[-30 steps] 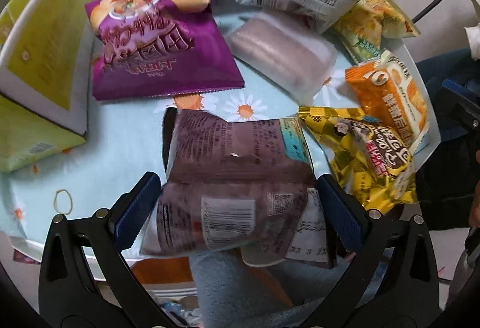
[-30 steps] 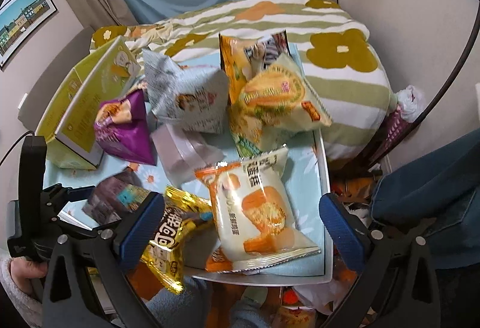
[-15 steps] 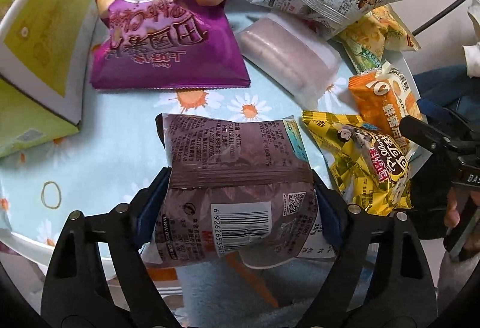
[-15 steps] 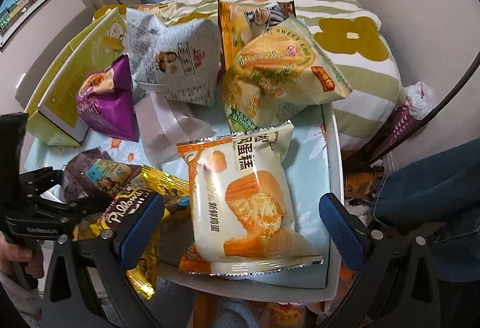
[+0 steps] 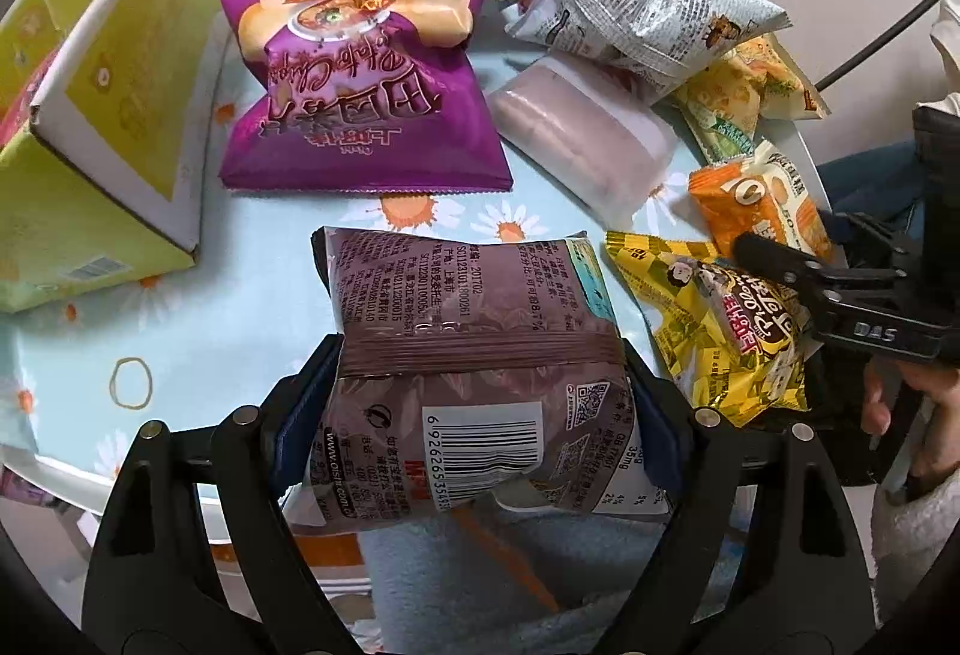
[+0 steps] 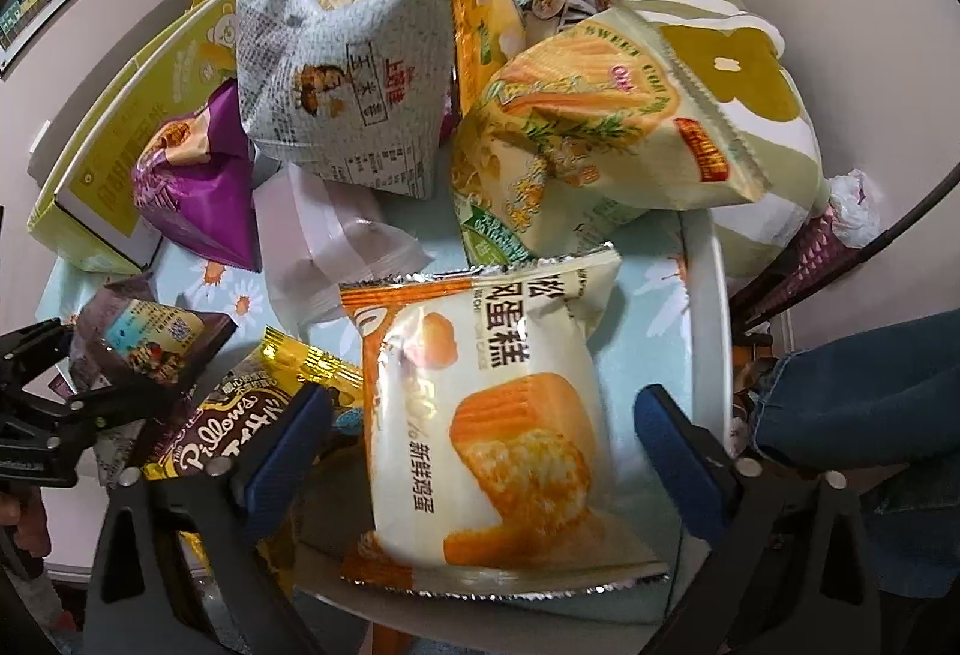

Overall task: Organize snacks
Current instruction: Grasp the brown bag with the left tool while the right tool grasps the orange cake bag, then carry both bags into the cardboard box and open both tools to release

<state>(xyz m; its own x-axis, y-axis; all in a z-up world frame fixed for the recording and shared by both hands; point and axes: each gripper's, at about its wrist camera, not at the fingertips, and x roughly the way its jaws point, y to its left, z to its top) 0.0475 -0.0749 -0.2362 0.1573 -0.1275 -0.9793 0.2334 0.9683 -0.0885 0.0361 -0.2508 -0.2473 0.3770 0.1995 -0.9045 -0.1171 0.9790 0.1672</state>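
my left gripper (image 5: 480, 409) is clamped on the brown bag (image 5: 474, 367) at the near edge of the counter (image 5: 210, 319), pads pressing both its sides. my right gripper (image 6: 480, 451) is closing around the cake pack (image 6: 486, 433), which lies at the counter's near right corner; the pads aren't touching it yet. risks as i judge them: puffy foil could slide out of either grip, the right jaw's left pad may snag the yellow bag (image 6: 240, 439) beside it, and the two grippers are close enough to bump.
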